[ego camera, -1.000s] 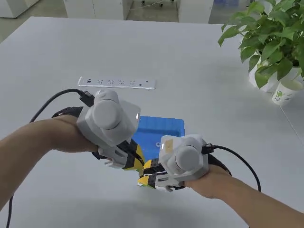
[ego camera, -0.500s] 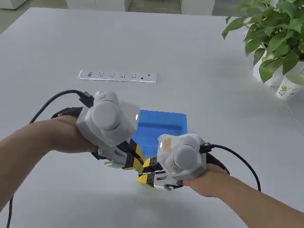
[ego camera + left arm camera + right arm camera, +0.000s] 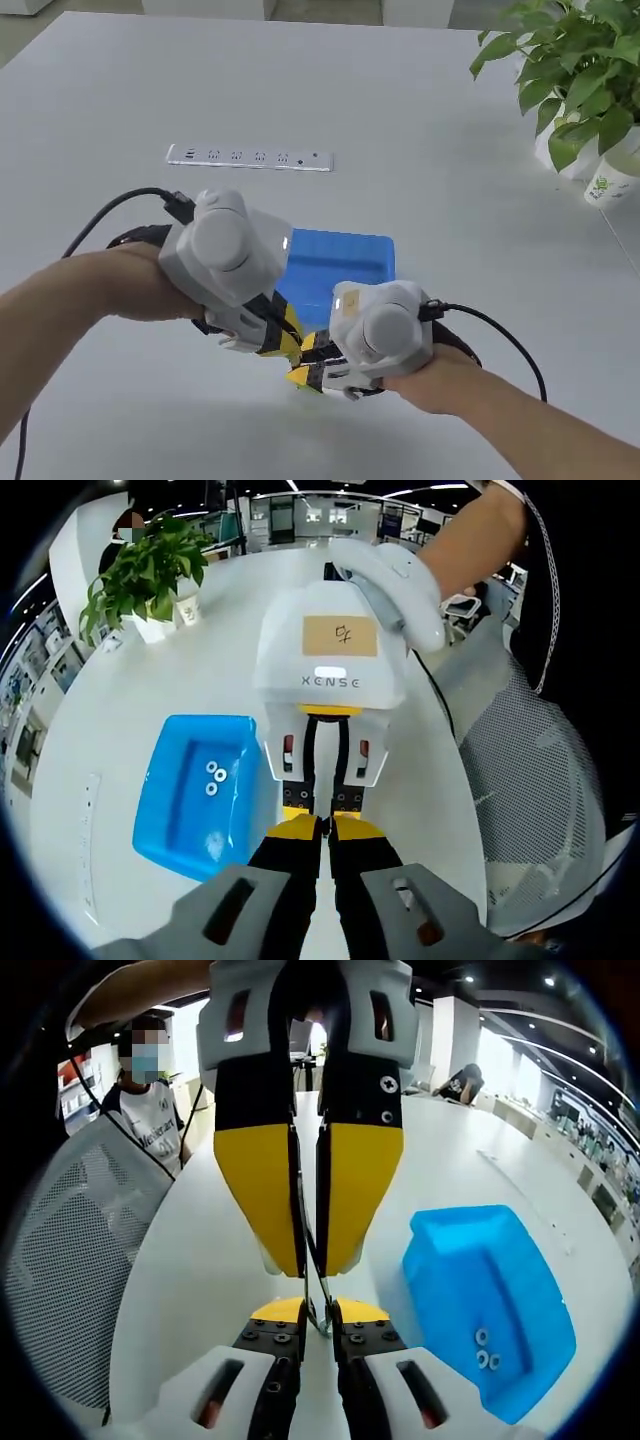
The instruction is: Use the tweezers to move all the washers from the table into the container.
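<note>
table (image 3: 450, 150): white, flat work surface.
container (image 3: 345, 262): blue open tray at the middle of the table, on the far side of both grippers. They cover its near edge in the head view.
washers (image 3: 214, 777): three small rings lying close together on the container floor, toward one end.
left gripper (image 3: 327, 830): held at the near left, with its jaws pointing right, tip to tip with the right gripper (image 3: 318, 1315). The jaws are clamped on the tweezers (image 3: 317, 1298), one thin metal leg against each yellow jaw face.
right gripper: held at the near right, on the near side of the container. The jaws are drawn close, leaving a narrow gap, and the tapered end of the tweezers sits in that gap. Whether the jaws press on it cannot be told.
tweezers: thin steel, running from between the left gripper's jaws to between the right gripper's jaws, beside the container.
power strip (image 3: 248, 158): white, at the far left, well apart from the container.
potted plant (image 3: 575, 70): at the far right, in a white pot.
cable (image 3: 110, 215): black, running from the left gripper off toward the near left.
</note>
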Motion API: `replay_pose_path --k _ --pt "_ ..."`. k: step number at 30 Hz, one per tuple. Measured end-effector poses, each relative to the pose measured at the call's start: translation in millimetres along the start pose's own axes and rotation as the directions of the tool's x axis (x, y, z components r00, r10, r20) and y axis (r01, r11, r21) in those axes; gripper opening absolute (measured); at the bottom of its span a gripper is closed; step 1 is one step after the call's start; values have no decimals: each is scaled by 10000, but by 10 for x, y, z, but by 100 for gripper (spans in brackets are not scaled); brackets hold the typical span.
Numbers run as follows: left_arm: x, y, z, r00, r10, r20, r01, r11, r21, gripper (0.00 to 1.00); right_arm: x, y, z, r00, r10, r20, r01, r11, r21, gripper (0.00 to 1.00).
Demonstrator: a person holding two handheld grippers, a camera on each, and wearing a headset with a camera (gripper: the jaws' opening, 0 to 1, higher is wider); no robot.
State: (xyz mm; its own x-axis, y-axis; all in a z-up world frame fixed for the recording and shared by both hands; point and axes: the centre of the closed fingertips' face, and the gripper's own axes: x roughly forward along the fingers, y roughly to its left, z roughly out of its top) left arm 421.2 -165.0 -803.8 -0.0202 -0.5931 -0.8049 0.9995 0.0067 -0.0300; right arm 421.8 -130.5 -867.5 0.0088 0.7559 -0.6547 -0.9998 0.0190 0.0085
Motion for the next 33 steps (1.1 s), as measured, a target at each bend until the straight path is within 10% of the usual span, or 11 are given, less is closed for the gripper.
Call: replay_pose_path --k 33 --pt "-95 51 138 9999 -62 122 60 9999 105 6 -128 -44 85 9999 -141 -76 142 9998 139 11"
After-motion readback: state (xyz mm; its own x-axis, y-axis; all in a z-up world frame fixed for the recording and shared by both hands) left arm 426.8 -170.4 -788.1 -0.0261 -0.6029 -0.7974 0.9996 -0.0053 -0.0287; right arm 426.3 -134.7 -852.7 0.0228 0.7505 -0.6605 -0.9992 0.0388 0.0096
